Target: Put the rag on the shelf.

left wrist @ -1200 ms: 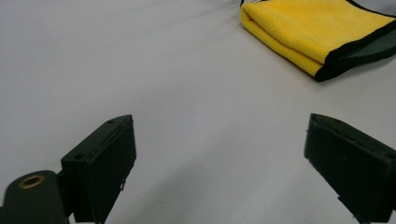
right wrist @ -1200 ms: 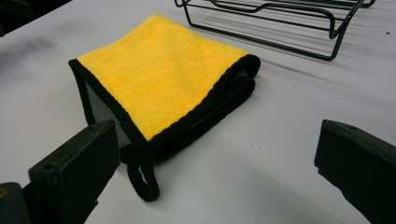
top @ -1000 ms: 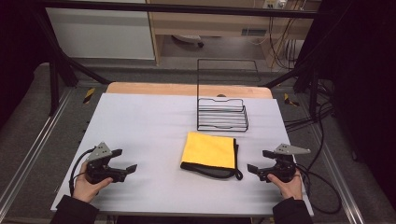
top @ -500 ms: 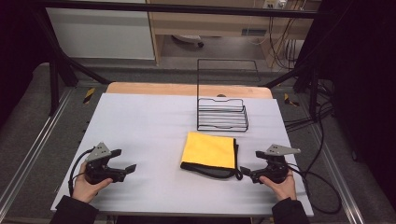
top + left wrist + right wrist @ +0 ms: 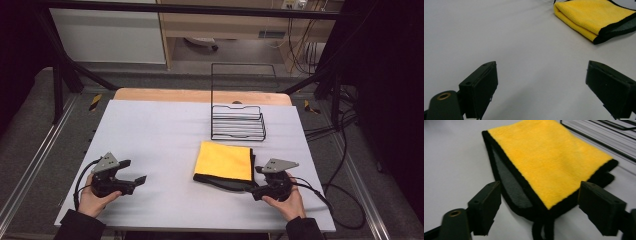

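Observation:
A folded yellow cloth (image 5: pixel 225 160) with black edging and a grey underside lies flat on the white table, near the middle front. My right gripper (image 5: pixel 256 181) is open at the cloth's near right corner, jaws pointing left at it. In the right gripper view the yellow cloth (image 5: pixel 549 157) lies just ahead and its black-edged corner reaches into the gap of the right gripper (image 5: pixel 543 207); neither jaw touches it. My left gripper (image 5: pixel 132 171) stands open at the front left with nothing in it. From the left gripper (image 5: pixel 545 87) the cloth (image 5: pixel 596 15) lies well ahead to the right.
A black wire rack (image 5: pixel 237 122) with a tall back frame stands just behind the cloth. The white table (image 5: pixel 150 130) has a wooden strip at its far edge. Cables (image 5: pixel 330 200) trail off the right side.
My right gripper has moved left and turned toward the cloth's near right corner. The left gripper has stayed in place, and the cloth has not moved.

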`<action>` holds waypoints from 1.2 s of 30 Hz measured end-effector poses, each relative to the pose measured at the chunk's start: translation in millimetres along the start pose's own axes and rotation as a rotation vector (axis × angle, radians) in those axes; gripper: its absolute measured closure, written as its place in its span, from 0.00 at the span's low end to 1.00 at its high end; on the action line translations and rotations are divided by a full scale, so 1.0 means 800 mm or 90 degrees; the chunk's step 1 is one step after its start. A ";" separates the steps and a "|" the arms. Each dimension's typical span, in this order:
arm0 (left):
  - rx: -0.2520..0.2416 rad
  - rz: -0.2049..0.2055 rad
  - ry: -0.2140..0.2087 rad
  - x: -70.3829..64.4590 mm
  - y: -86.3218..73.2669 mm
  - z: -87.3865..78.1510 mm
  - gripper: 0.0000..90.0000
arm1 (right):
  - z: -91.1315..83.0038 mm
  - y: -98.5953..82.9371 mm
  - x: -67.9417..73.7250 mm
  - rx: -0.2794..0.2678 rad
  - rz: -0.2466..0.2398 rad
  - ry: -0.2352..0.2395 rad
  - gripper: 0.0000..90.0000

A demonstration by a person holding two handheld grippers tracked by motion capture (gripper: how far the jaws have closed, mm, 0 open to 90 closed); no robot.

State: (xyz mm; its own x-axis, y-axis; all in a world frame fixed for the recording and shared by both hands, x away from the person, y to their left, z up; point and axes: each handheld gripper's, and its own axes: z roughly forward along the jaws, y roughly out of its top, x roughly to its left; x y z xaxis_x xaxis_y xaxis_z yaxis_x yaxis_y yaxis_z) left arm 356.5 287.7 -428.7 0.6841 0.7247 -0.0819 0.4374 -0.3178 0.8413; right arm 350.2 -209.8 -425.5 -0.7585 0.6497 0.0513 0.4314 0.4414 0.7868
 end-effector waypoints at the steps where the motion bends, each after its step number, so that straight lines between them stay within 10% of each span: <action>1: 0.000 0.000 0.000 0.000 0.000 0.000 0.12 | 0.000 0.000 0.000 0.000 0.000 0.000 0.26; 17: 0.006 0.003 0.004 0.000 0.000 0.001 0.15 | 0.039 -0.004 0.013 0.085 -0.092 -0.032 0.54; 36: 0.007 0.003 0.005 0.001 0.000 0.001 0.16 | 0.045 0.005 -0.004 0.094 -0.063 0.001 0.84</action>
State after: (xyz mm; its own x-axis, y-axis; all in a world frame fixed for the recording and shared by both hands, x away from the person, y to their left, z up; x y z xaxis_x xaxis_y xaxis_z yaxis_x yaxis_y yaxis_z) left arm 357.3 287.7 -429.2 0.6814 0.7281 -0.0739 0.4411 -0.3280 0.8354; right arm 371.9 -188.0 -444.8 -0.8014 0.5978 -0.0209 0.4218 0.5895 0.6889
